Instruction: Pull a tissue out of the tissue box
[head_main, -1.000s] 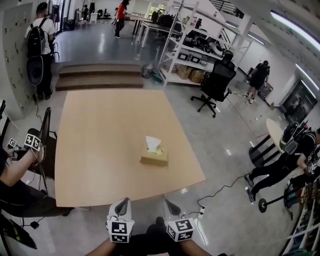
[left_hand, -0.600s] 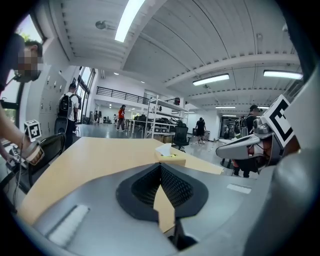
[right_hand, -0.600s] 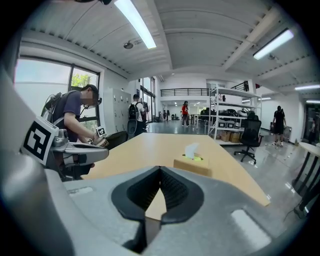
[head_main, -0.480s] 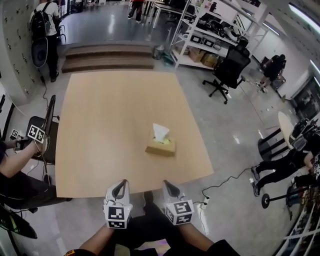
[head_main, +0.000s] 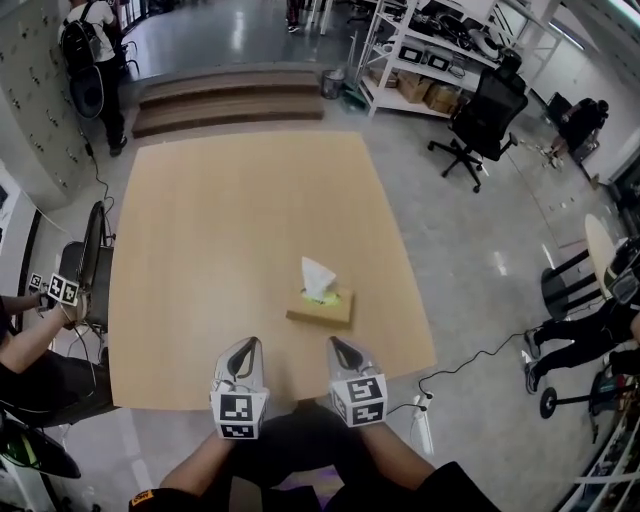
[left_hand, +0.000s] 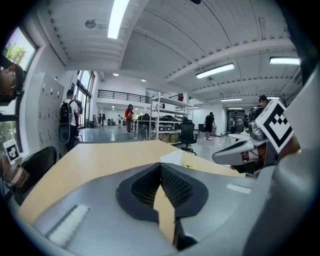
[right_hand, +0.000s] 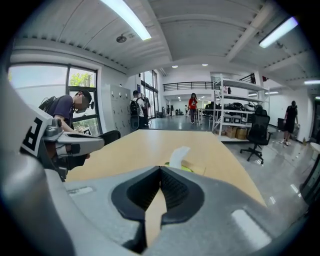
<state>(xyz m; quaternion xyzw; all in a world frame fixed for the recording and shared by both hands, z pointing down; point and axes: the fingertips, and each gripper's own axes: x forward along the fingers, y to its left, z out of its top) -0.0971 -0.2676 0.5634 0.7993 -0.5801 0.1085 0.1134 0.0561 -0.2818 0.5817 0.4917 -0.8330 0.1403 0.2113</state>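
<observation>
Tissue box (head_main: 320, 307): lay flat on the right half of the table (head_main: 220, 220), nearer the near edge than the far one, with bare tabletop all round it.
Tissue (head_main: 318, 277): one white sheet stood upright out of the top slot, untouched and free to be pinched.
Right gripper (head_main: 343, 350): hung at the table's near edge, short of the box and roughly in line with it; its jaws were pressed together with nothing between them.
Left gripper (head_main: 243, 352): hung beside the right one and further left of the box; its jaw tips met and it held nothing.
Step in hand: judged to be the approach, with no contact made yet.
Doing it well: the right jaws had to be parted before arrival, brought either side of the sheet's upper part and closed on paper only. A straight upward pull would suit. The box looked light, so the left gripper could usefully press on its lid to stop it lifting.
Surroundings: an office chair (head_main: 488, 110) and shelving (head_main: 425, 50) stood beyond the table's far right corner.
Change from earlier frames: both grippers had advanced from over the floor to the table's edge, and the box sat closer ahead of them. The jaws were shut then as now.
</observation>
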